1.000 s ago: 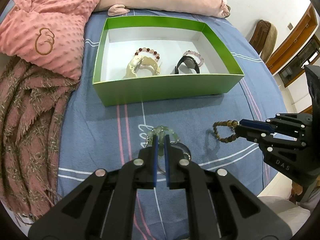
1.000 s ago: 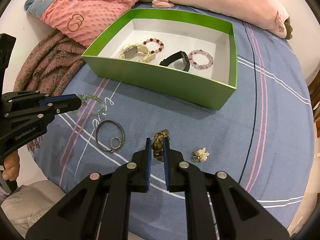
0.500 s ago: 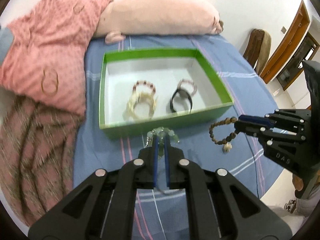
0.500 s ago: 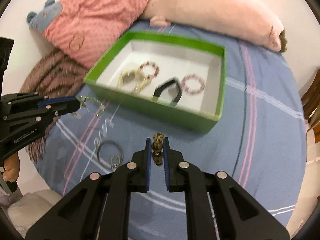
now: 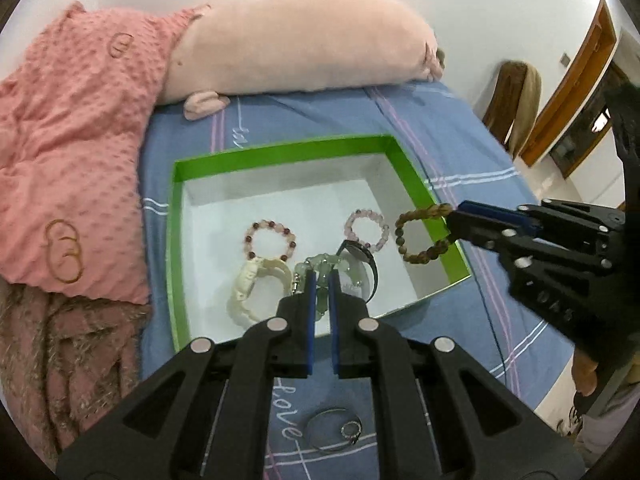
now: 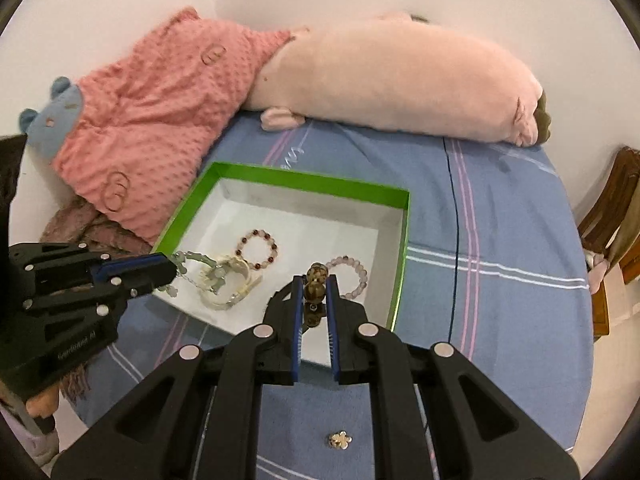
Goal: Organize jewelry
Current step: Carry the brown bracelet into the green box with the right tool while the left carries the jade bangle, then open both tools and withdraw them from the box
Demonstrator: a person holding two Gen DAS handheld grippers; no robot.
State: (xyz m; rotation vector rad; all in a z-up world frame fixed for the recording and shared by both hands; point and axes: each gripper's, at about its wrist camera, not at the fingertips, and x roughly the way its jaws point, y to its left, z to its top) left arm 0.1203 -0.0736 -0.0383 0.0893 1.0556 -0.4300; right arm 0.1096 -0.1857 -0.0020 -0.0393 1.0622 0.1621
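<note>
Four pieces lie in the box (image 5: 416, 196); the left gripper (image 5: 321, 280) clamps a green bracelet (image 5: 320, 261) and the right gripper (image 6: 314, 286) a brown bracelet (image 6: 315, 280) — both above it. A ring (image 5: 351, 428), hoop (image 5: 326, 434) and brooch (image 6: 340, 440) wait on the bed (image 6: 500, 240).

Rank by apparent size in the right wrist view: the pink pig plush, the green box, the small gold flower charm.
1. pink pig plush, largest
2. green box; it lies nearer the camera yet looks smaller, so the order seems safe
3. gold flower charm, by far the smallest
</note>
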